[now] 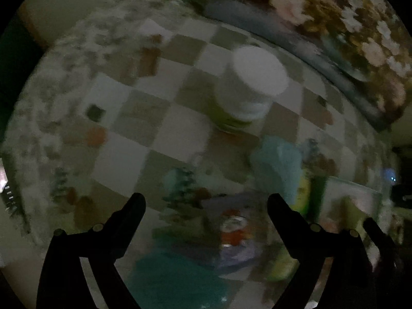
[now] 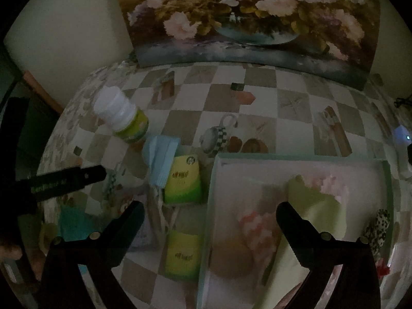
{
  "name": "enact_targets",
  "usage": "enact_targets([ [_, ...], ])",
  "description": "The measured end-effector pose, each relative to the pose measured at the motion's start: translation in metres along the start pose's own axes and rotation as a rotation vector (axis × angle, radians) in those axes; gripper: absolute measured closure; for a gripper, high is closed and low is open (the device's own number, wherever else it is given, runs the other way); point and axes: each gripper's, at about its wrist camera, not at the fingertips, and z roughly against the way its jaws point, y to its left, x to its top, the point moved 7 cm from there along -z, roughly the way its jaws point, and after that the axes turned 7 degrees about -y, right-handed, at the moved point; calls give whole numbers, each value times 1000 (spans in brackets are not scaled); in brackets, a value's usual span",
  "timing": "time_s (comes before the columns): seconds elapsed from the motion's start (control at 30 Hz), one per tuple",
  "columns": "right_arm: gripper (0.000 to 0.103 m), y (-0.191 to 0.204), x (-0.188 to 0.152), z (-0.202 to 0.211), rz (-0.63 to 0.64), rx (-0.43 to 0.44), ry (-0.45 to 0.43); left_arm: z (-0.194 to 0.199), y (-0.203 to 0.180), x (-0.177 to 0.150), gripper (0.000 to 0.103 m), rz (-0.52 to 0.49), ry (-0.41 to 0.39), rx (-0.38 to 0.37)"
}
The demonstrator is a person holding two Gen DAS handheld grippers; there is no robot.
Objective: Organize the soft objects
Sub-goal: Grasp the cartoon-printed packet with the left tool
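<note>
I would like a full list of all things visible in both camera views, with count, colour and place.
bottle: one, white with green label, rear left of table
face mask: one, light blue, in front of the bottle
tissue packs: two, green-yellow, left of the box
box: one, pale green rim, right side, holds soft pink and green items
teal cloth: one, front left
painting: one, flowers, against the wall
tablecloth: one, checked
left gripper: black, jaws open
right gripper: black, jaws open, empty

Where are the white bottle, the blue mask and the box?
white bottle (image 2: 117,110), right wrist view, on its white cap
blue mask (image 2: 162,158), right wrist view, on its pleats
box (image 2: 296,157), right wrist view, on its far rim
</note>
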Motion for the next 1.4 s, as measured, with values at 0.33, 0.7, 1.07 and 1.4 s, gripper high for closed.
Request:
enact_targets([
  [0.33,0,-10,28,1,-111,65,-33,-34,-25,-9,9,-164,149,54],
  [0.7,0,-27,24,-1,-157,6,-53,-77,-44,-26,22,-255,309,124],
  [1.07,0,-33,29,6,-207,11,-96,-68,-76,-31,44,-271,222,140],
  [1.4,0,-33,30,7,-217,62,-100,-50,-89,-55,45,-192,90,131],
])
